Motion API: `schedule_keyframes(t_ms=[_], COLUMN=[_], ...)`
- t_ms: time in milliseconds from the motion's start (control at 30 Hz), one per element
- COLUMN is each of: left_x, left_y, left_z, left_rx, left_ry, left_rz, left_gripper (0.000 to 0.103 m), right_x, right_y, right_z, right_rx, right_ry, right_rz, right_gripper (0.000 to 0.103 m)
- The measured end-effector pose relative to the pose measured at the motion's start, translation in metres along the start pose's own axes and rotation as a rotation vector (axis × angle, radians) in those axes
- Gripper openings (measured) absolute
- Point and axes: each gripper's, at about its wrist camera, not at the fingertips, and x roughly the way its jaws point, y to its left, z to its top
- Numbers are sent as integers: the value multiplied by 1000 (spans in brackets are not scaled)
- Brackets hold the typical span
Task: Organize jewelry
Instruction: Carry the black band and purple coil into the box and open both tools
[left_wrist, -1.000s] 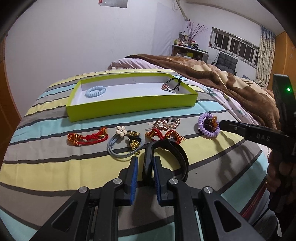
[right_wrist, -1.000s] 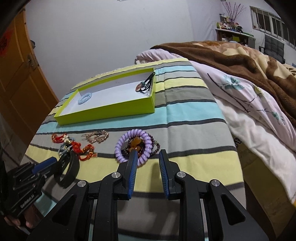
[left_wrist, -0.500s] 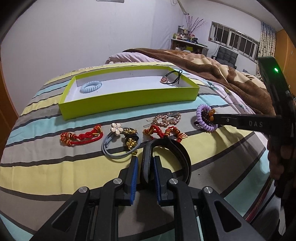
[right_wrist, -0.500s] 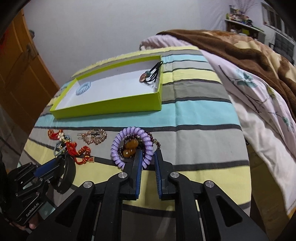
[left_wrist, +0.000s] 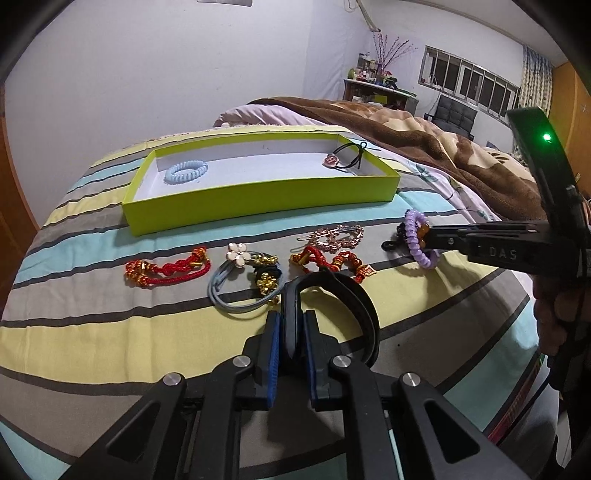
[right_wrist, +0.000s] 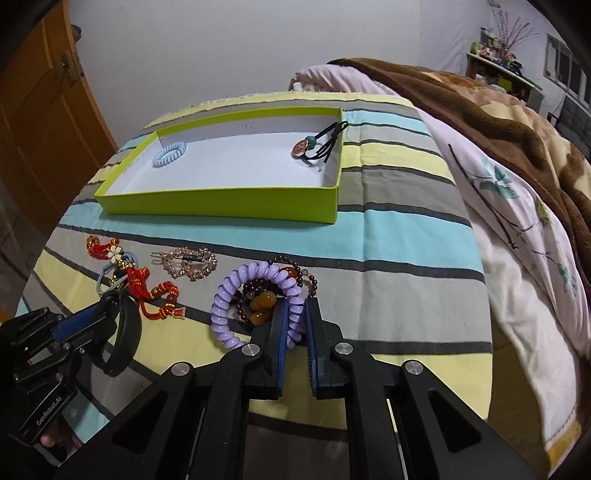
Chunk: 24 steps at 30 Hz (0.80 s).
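Observation:
My left gripper (left_wrist: 290, 325) is shut on a black bangle (left_wrist: 343, 295) and holds it just above the striped bedspread. My right gripper (right_wrist: 295, 325) is shut on a purple spiral hair tie (right_wrist: 255, 291), lifted slightly, with a dark bead bracelet (right_wrist: 295, 269) tangled beside it. The lime green tray (left_wrist: 258, 199) lies further back; it holds a blue spiral tie (left_wrist: 185, 172) and a black cord tie with a charm (left_wrist: 345, 157). In the left wrist view the right gripper (left_wrist: 424, 240) comes in from the right with the purple tie (left_wrist: 417, 236).
On the bedspread lie a red knotted bracelet (left_wrist: 166, 269), a grey hair tie with a white flower (left_wrist: 236, 280), a second red bracelet (left_wrist: 332, 262) and a rhinestone hair clip (left_wrist: 332, 236). A brown blanket (left_wrist: 443, 147) is heaped at the right. A wooden door (right_wrist: 40, 110) stands at the left.
My right gripper closed on the purple spiral tie and lifted it a little. My left gripper stayed shut on the black bangle and rose slightly.

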Motion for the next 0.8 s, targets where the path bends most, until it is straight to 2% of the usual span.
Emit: schedule_keyframes(t_ms=[367,800], left_x=[-24,-57], left_y=[7,13], left_z=[-4,-4], left_rx=[-41,-56], left_ry=[-53,-113], left_rz=[3,11], left_gripper=[12,12], right_x=[-41,-65], right_y=[-4,8], right_z=[-14,-21], right_rx=[59,62], right_ry=[-99,-155], right_rz=[5,55], right_gripper=[9,9])
